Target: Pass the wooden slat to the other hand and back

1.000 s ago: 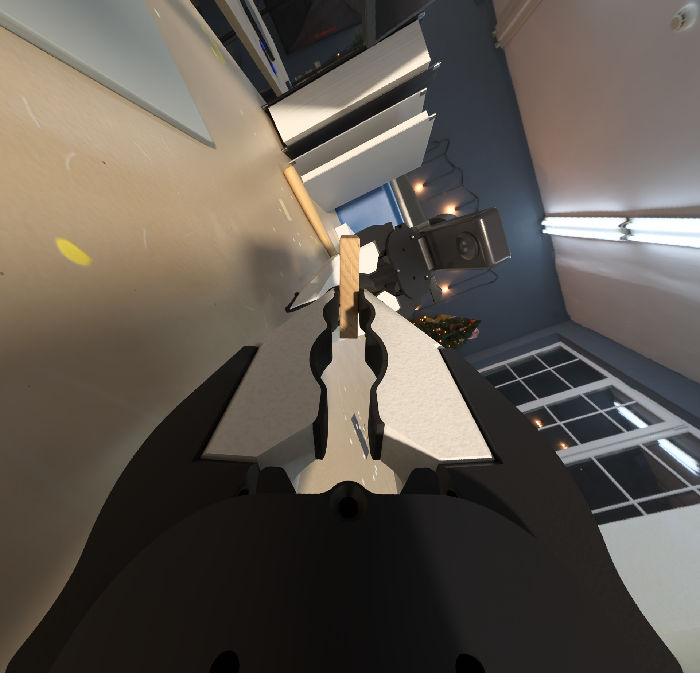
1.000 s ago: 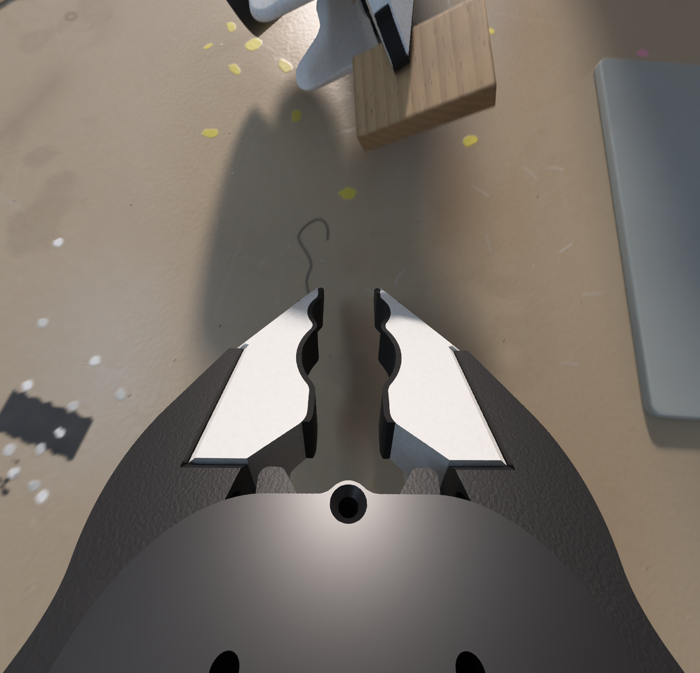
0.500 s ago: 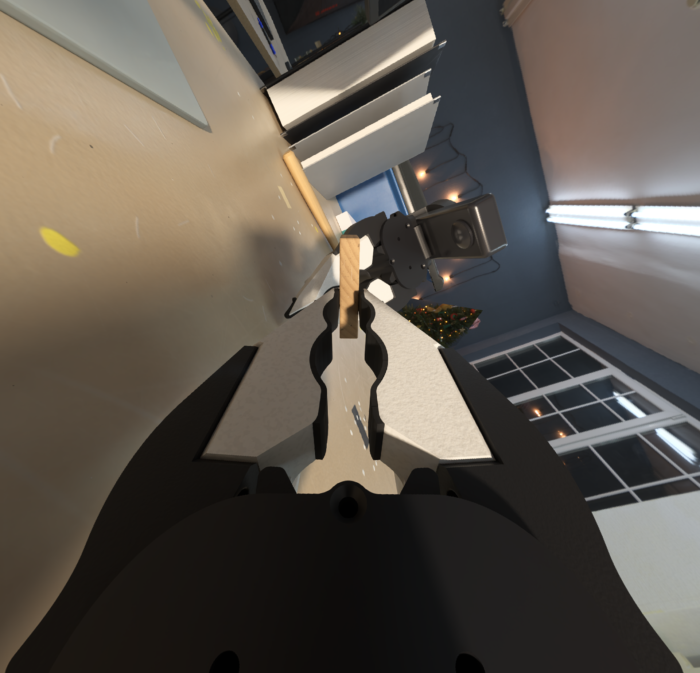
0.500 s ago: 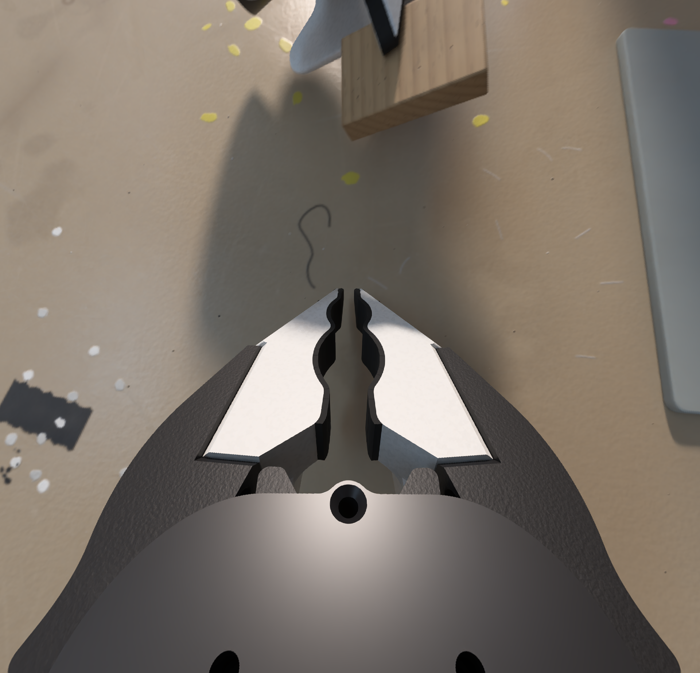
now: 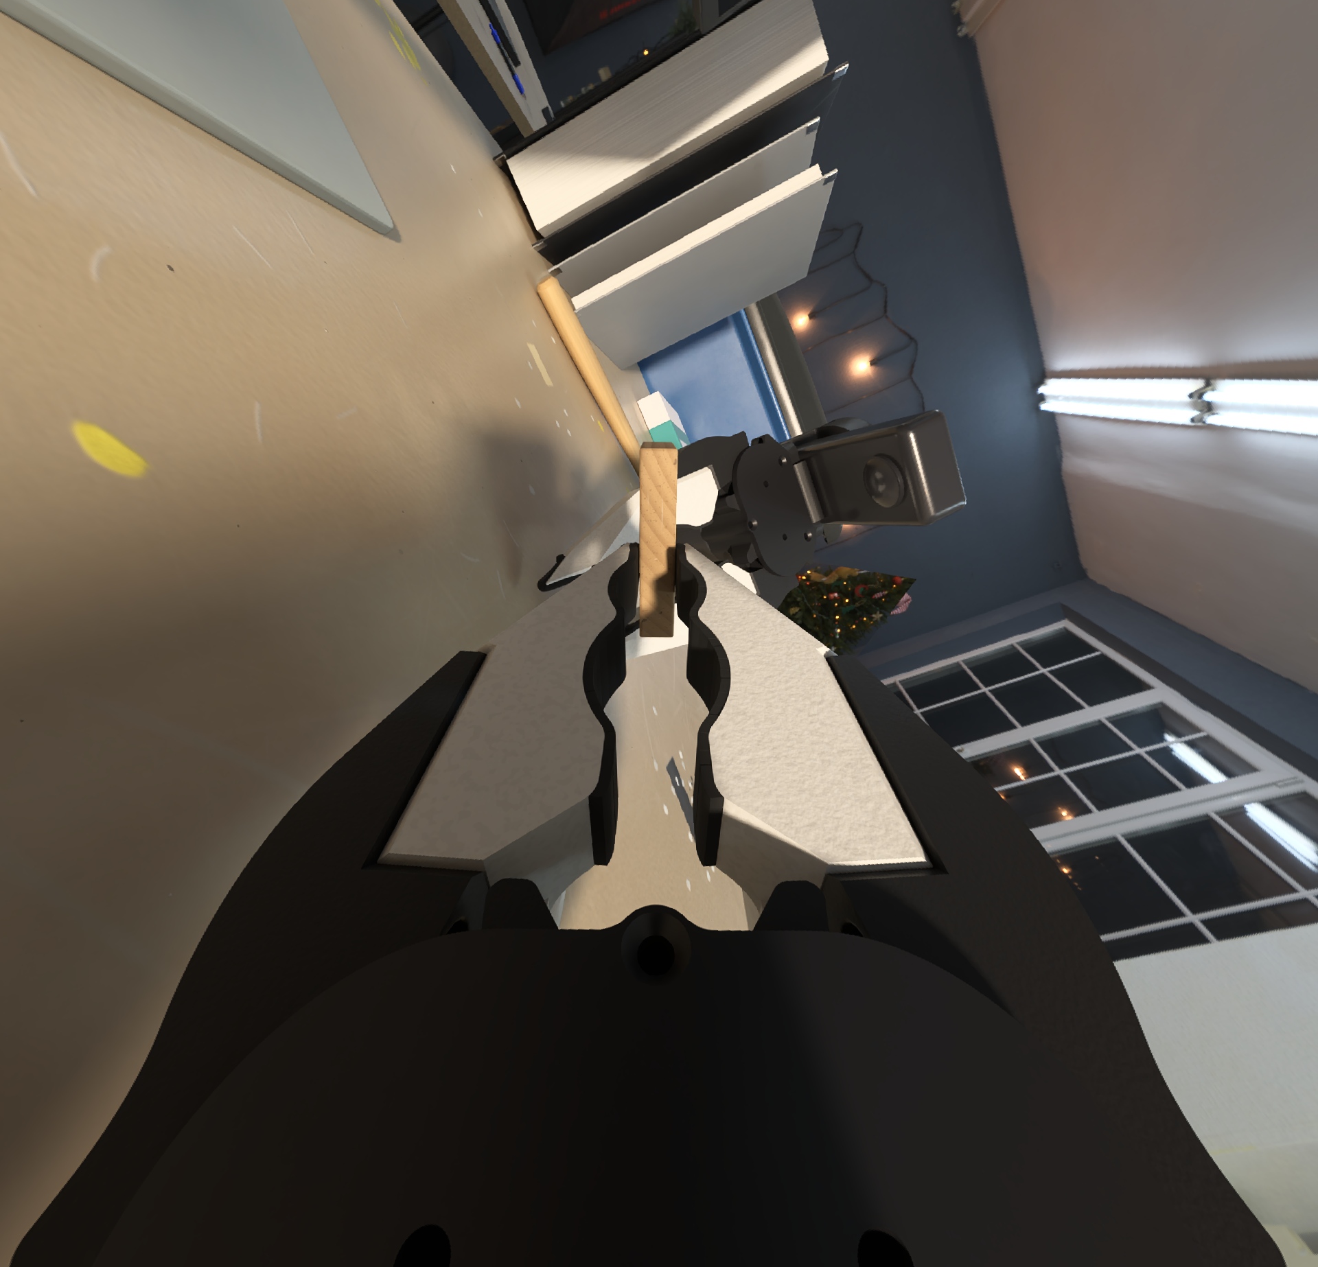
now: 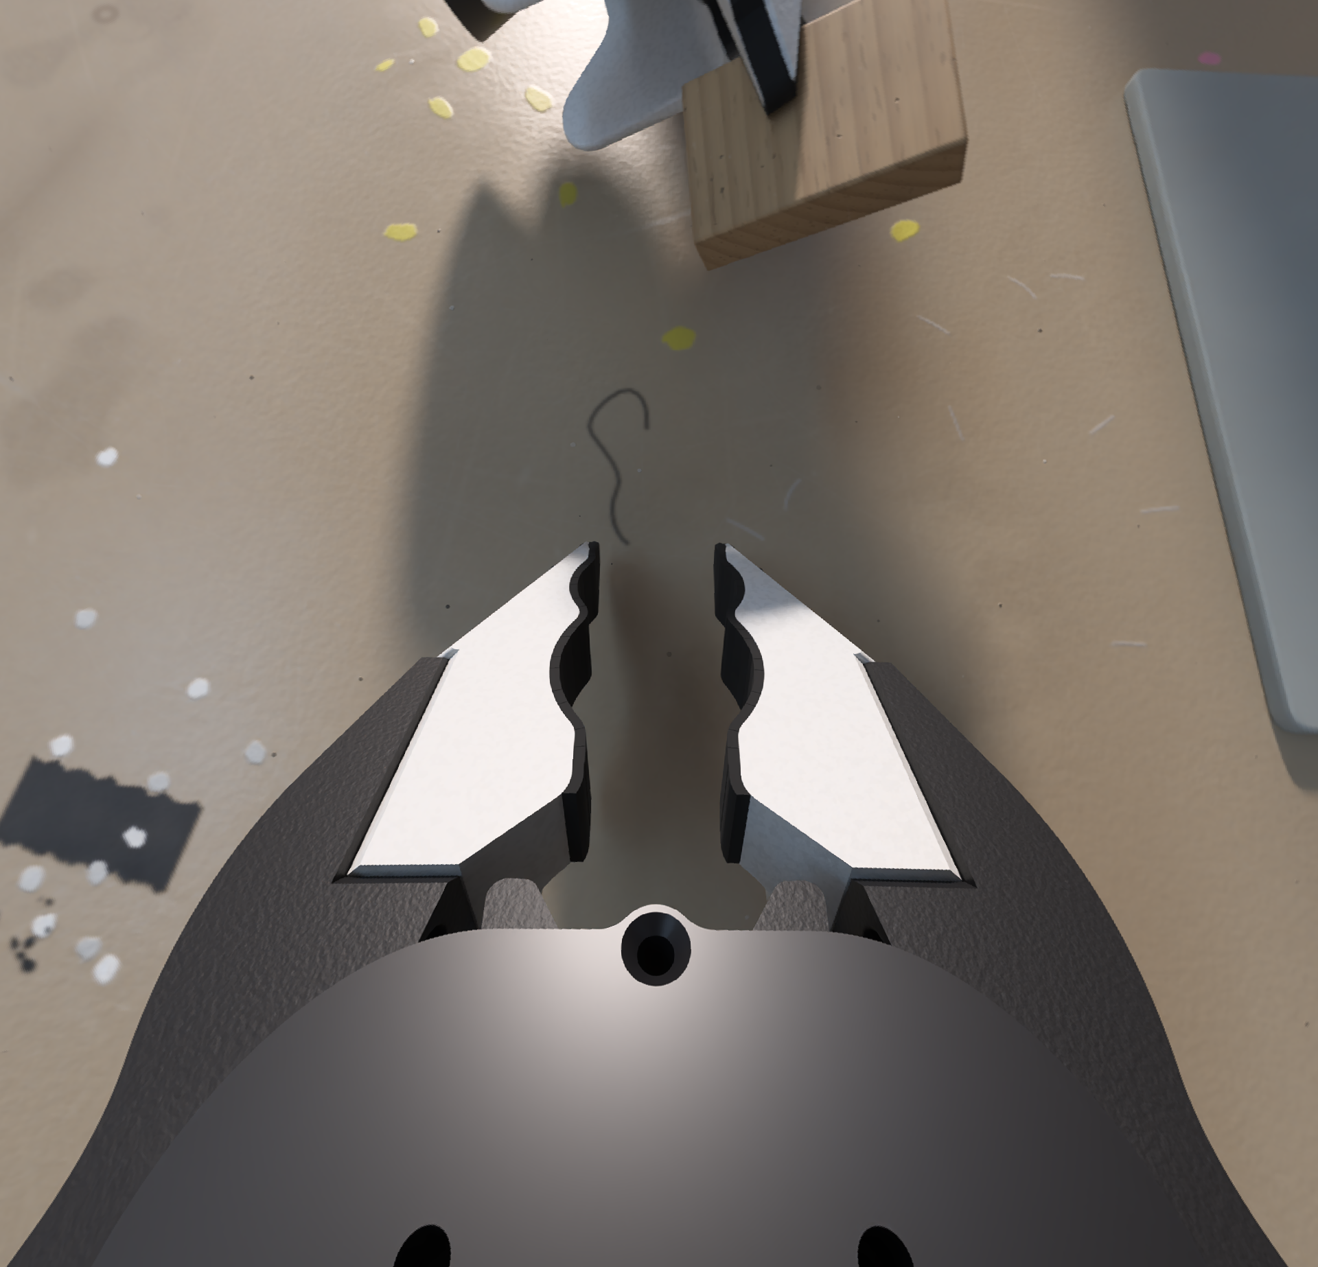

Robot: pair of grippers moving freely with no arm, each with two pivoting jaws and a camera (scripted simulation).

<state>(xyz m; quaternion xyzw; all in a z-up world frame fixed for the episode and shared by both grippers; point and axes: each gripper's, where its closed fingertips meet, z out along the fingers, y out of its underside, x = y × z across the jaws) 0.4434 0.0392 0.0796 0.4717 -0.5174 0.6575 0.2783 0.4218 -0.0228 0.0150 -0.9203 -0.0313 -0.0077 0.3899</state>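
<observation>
Right gripper (image 6: pixel 656 555) jaws had reopened since half a second earlier, when they were nearly pinched together; gap was now moderate, nothing between them. It also sat farther back from the slat. Left gripper (image 5: pixel 655 577) was clamped on the wooden slat (image 5: pixel 657 541), held at the fingertips, edge-on in its own view, off the table (image 6: pixel 214 306). From the right wrist view the slat (image 6: pixel 856 134) hung above the tan tabletop, well apart from the right fingers. A grey mat (image 6: pixel 1241 348) lay toward one table edge.
</observation>
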